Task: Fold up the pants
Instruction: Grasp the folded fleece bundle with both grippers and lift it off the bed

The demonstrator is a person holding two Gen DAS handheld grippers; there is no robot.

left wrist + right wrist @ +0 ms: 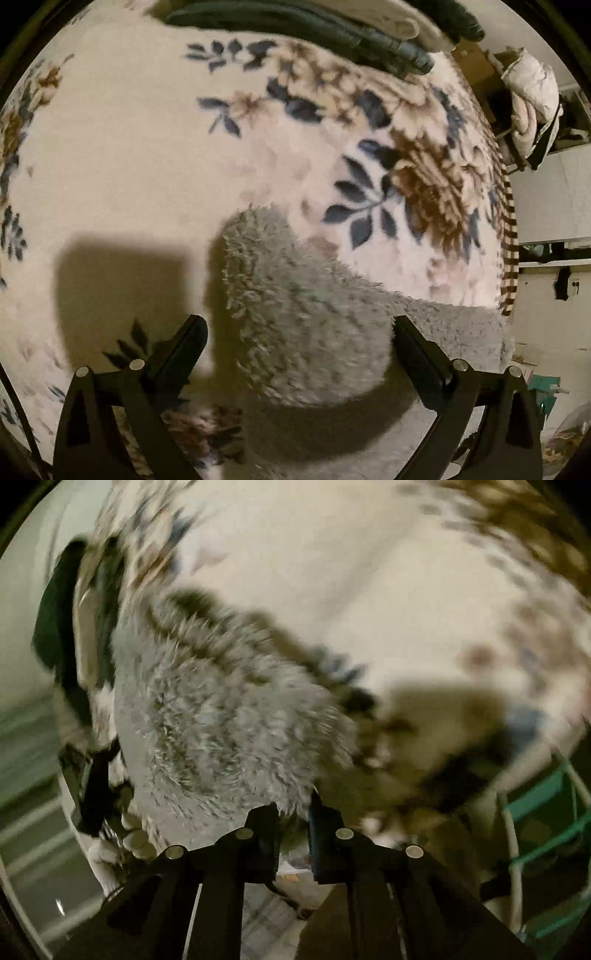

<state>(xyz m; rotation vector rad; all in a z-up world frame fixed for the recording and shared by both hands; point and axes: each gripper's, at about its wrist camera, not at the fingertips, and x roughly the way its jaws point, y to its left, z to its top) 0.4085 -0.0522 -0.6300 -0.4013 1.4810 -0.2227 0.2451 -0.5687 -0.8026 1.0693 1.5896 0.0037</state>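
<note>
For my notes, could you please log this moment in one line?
left gripper: open | right gripper: shut on grey fleece pants | floral blanket

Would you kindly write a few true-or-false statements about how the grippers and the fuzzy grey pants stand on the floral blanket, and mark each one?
1. The left gripper has its jaws spread wide. True.
2. The grey fuzzy pants lie on a plain blue sheet. False: they lie on a cream blanket printed with blue and brown flowers.
3. The right gripper has its jaws wide apart. False: they are drawn close together at the edge of the pants, with grey pile at the tips.
4. Dark folded clothes lie at the far end of the blanket. True.
5. The left gripper's fingers clamp the pants. False: the fabric lies between them, unpinched.
</note>
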